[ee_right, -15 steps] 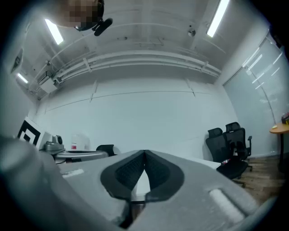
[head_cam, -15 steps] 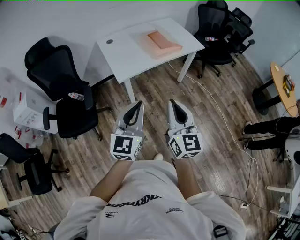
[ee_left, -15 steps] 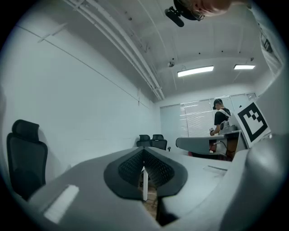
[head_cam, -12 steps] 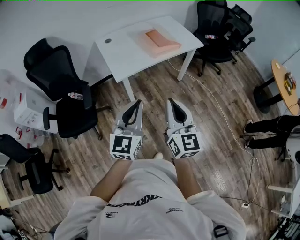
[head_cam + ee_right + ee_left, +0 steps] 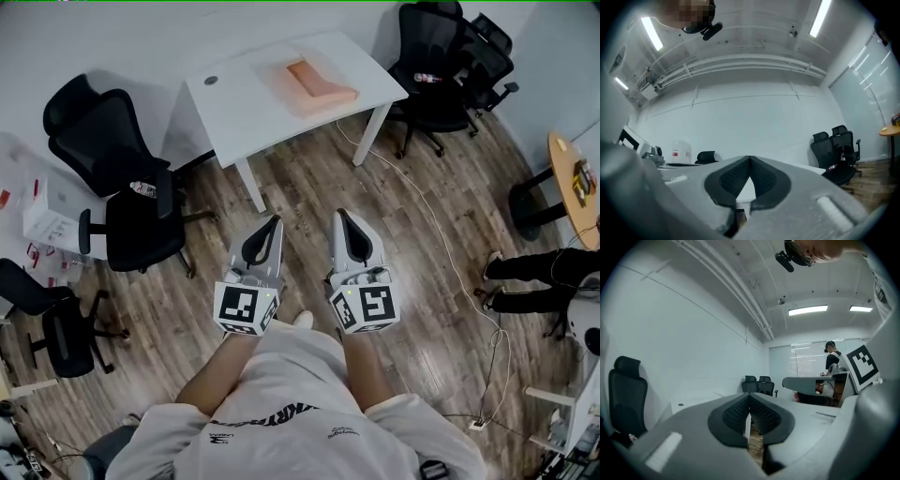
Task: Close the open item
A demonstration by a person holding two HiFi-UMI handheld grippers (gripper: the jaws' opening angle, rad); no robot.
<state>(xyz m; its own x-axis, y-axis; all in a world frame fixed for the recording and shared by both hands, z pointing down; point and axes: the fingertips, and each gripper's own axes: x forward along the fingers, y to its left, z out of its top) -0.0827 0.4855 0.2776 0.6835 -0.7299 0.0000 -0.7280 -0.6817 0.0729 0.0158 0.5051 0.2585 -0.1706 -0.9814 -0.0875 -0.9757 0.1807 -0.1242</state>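
A flat orange-pink item (image 5: 320,82) lies on a pale sheet on the white table (image 5: 246,111) at the far side of the room. Whether it stands open I cannot tell from here. My left gripper (image 5: 275,223) and right gripper (image 5: 340,216) are held side by side over the wooden floor, well short of the table. Both point toward it. Each has its jaws closed tip to tip with nothing between them. In the left gripper view the left gripper (image 5: 749,396) meets at the tip. The right gripper (image 5: 750,159) does the same in its own view.
Black office chairs stand left of the table (image 5: 122,202) and at its right (image 5: 441,66). A white cable (image 5: 441,234) runs across the floor. A round wooden table (image 5: 574,183) is at the right edge, with a person's legs (image 5: 525,277) beside it. White boxes (image 5: 52,211) lie at left.
The view has shifted: both grippers sit lower in the head view and the table looks a little nearer. The jaws stay closed.
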